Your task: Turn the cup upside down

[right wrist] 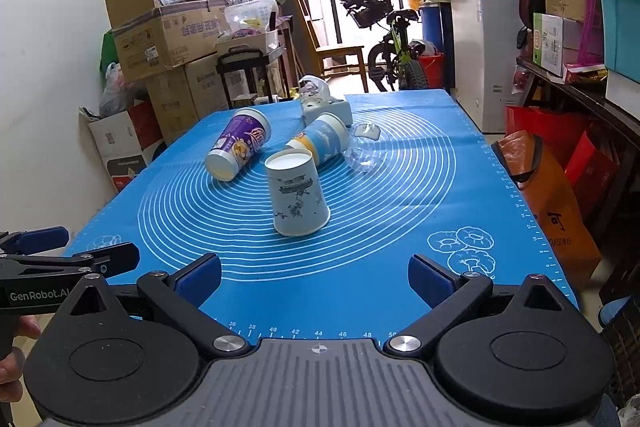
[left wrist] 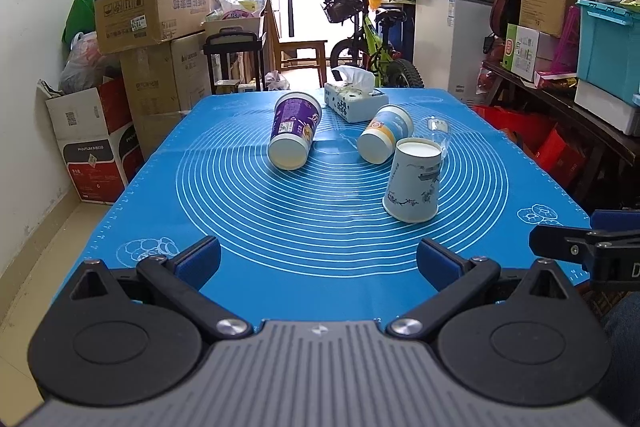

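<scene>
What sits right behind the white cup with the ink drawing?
Behind the white cup, which stands mouth-down, lie a blue-and-orange cup and a clear plastic cup, both on their sides. Anything beneath the white cup is hidden by its wall.

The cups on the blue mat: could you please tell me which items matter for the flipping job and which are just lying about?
For the job:
white paper cup, already standing mouth-down
purple cup, on its side
blue-and-white cup, on its side
clear plastic cup, on its side
left tool, open
right tool, open

Lying about:
tissue box
blue mat
</scene>
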Tool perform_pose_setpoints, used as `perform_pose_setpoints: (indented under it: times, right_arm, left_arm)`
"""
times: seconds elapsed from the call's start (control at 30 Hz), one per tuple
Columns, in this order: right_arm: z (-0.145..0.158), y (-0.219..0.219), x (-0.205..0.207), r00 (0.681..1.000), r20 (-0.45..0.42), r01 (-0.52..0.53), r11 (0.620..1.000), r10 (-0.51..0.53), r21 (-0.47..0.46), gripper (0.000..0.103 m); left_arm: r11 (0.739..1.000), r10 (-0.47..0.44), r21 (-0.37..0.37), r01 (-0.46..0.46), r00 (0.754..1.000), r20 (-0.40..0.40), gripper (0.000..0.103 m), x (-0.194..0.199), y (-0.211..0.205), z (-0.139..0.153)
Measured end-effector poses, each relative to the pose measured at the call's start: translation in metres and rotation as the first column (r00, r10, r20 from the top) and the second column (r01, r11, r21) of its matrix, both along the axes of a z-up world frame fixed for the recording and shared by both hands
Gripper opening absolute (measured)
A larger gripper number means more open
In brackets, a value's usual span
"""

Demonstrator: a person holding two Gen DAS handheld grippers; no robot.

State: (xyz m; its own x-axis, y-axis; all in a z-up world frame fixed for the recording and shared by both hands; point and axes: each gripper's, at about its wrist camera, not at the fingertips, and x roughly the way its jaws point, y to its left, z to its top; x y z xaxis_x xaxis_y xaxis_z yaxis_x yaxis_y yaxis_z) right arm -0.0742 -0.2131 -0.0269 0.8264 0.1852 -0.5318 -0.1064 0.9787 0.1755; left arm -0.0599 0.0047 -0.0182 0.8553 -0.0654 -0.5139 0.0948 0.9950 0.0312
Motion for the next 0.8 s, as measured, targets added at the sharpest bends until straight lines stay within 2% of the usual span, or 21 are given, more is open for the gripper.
perform_pose_setpoints:
  times: [0.8]
  right_arm:
    - [-0.0013,0.0029,0.0016,1.0,-0.01,-0.006,1.0,0.006,-0.009,0.099]
  left_arm:
    - [1.0,-0.003,0.003,0.003,1.0,-0.012,0.103,-0.0023,0.0002,-0.0004]
